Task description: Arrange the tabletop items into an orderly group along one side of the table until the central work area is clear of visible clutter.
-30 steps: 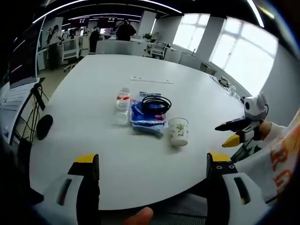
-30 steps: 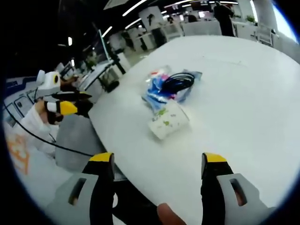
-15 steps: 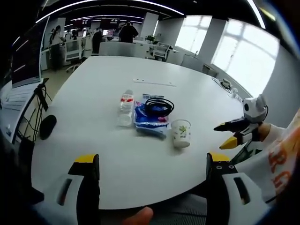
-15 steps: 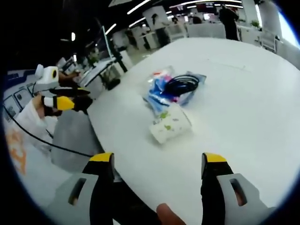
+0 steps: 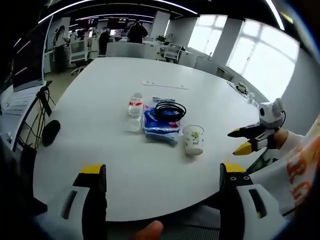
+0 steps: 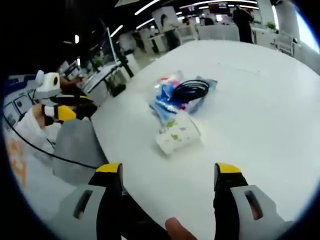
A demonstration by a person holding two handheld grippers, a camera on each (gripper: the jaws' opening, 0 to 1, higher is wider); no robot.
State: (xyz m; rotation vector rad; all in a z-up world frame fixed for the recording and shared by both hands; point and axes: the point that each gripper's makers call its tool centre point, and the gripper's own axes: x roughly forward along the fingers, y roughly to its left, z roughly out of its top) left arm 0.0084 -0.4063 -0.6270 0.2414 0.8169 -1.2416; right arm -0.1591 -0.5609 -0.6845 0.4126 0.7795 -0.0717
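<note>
On the big white table [image 5: 100, 115] lies a small cluster: a clear plastic bottle [image 5: 134, 112] with a red label, a blue packet [image 5: 161, 126] with a coil of black cable [image 5: 169, 109] on it, and a white paper cup [image 5: 193, 140] with a green print. From the other side I see the cup [image 6: 176, 134], the blue packet [image 6: 170, 102] and the cable [image 6: 189, 90]. My left gripper [image 5: 165, 172] is open, short of the table's near edge. My right gripper [image 6: 167, 170] is open over the table edge, below the cup; in the left gripper view it [image 5: 240, 141] shows at the right.
A thin white strip [image 5: 165, 85] lies farther up the table. A grey chair [image 6: 75, 150] stands at the table edge. Desks, chairs and people fill the office behind. A black round object [image 5: 48, 134] stands on the floor at the left.
Both views have shifted only slightly with the hands. The things on the table have not moved, and both grippers stay open.
</note>
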